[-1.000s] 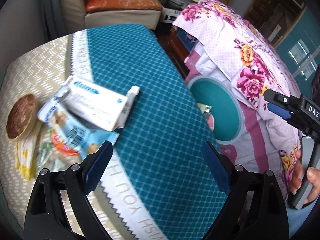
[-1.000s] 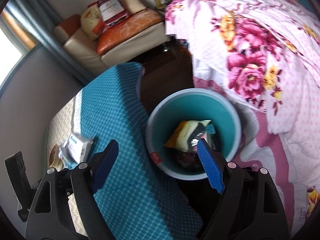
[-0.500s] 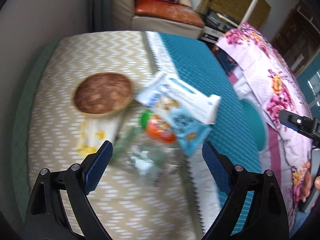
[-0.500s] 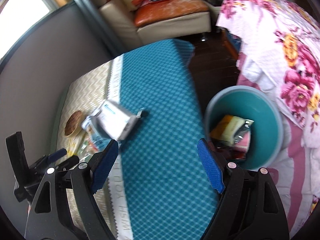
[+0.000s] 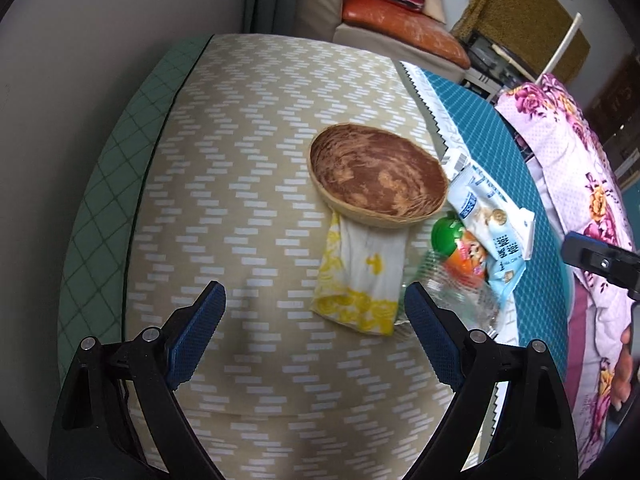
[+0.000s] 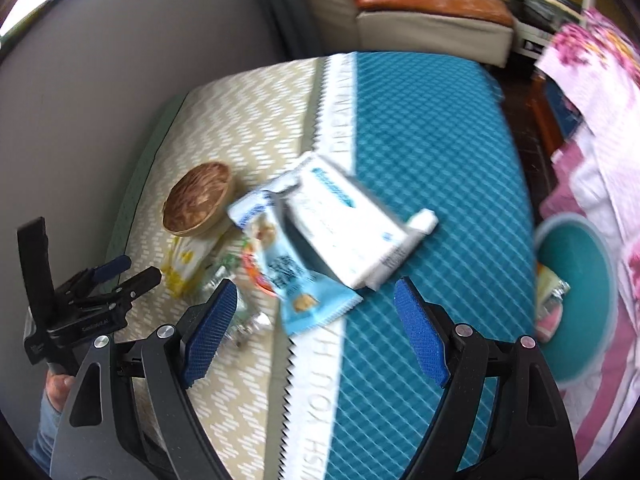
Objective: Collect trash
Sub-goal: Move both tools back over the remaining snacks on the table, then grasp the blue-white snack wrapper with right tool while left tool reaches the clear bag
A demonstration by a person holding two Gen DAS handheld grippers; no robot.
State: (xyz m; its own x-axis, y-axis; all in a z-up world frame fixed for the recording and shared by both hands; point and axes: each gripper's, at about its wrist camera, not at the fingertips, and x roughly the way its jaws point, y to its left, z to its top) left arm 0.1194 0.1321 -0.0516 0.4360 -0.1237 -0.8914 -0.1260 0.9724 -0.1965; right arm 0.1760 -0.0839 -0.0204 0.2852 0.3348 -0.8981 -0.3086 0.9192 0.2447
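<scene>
1. Two views, left wrist first: left tongs (image 5: pixel 316 328) wide open, nothing btwn the blue pads, hanging over the bare chevron part of the bed cover (image 5: pixel 248 128). Prob. lining up for a pick, no contact yet.
2. Same view: trash sits in one clump at the seam where beige meets teal. Wooden bowl (image 5: pixel 378 176) rests on a yellow-and-white cloth (image 5: pixel 360 280), pinning its top edge. Just right of it a clear plastic bottle (image 5: pixel 452 276) w/ green cap lies on its side, and light-blue snack wrappers (image 5: pixel 492 220) overlap it.
3. Same view, right edge: right tongs (image 5: pixel 600 264) poke in, only partly seen, w/ fingers of the person's hand below.
4. Right wrist view (blurry): right tongs (image 6: pixel 316 332) also spread wide and empty, pointed down at the clump. A light-blue snack wrapper (image 6: pixel 312 300) lies btwn the pads but below them, not gripped. My guess: that's the next pick.
5. Same view: white carton (image 6: pixel 352 224) lies flat across the seam, overlapping the wrappers; bowl (image 6: pixel 198 200) and cloth (image 6: pixel 184 264) behind left. Left tongs (image 6: pixel 136 276) visible at left, held in a hand.
6. Same view, right edge: teal bucket (image 6: pixel 592 248) stands beside the bed w/ a few wrappers already inside, close enough for short carries.
</scene>
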